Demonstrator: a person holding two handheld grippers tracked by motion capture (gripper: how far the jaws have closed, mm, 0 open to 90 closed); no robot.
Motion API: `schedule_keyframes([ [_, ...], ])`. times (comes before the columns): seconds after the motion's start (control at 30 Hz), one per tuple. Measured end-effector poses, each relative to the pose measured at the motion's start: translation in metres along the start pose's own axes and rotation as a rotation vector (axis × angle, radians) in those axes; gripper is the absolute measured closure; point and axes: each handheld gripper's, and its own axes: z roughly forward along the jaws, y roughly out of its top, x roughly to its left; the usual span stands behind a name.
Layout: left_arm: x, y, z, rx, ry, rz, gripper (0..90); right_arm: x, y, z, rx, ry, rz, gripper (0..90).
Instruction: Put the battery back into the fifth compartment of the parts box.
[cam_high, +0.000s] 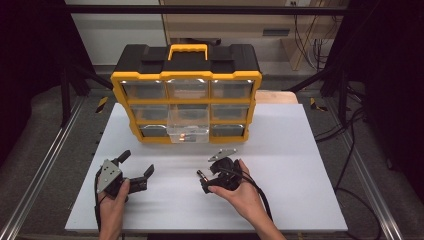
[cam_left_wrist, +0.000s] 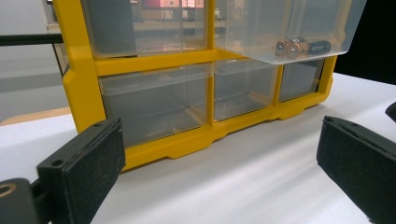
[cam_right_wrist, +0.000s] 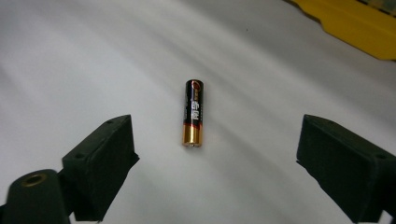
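A battery (cam_right_wrist: 193, 113) lies flat on the white table (cam_high: 300, 175), loose between the right gripper's (cam_high: 204, 181) released jaws. At nine o'clock the left gripper (cam_high: 137, 167), jaws wide apart, faces the yellow organizer (cam_high: 186, 95) at twelve o'clock.

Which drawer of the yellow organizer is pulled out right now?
The middle drawer in the bottom row of the organizer. It juts forward over the table, with batteries inside, while the other eight clear drawers sit flush in the yellow frame.
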Motion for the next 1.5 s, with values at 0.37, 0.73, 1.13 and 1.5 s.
schedule_keyframes([
  [0.37, 0.0, 0.0, 0.001, -0.002, -0.003, -0.005, 1.1, 0.007, 0.001, 0.009, 0.001, -0.014, 0.008, 37.9],
  [0.73, 0.0, 0.0, 0.002, -0.004, -0.004, -0.007, 1.1, 0.01, 0.002, 0.024, 0.019, 0.002, 0.007, 49.3],
  [1.13, 0.0, 0.0, 0.002, -0.004, -0.008, -0.005, 1.2, 0.013, 0.003, 0.032, 0.029, 0.011, 0.008, 62.8],
  [1.5, -0.002, 0.0, 0.002, -0.002, -0.013, -0.009, 1.3, 0.012, 0.002, 0.042, 0.046, 0.005, 0.006, 72.9],
])
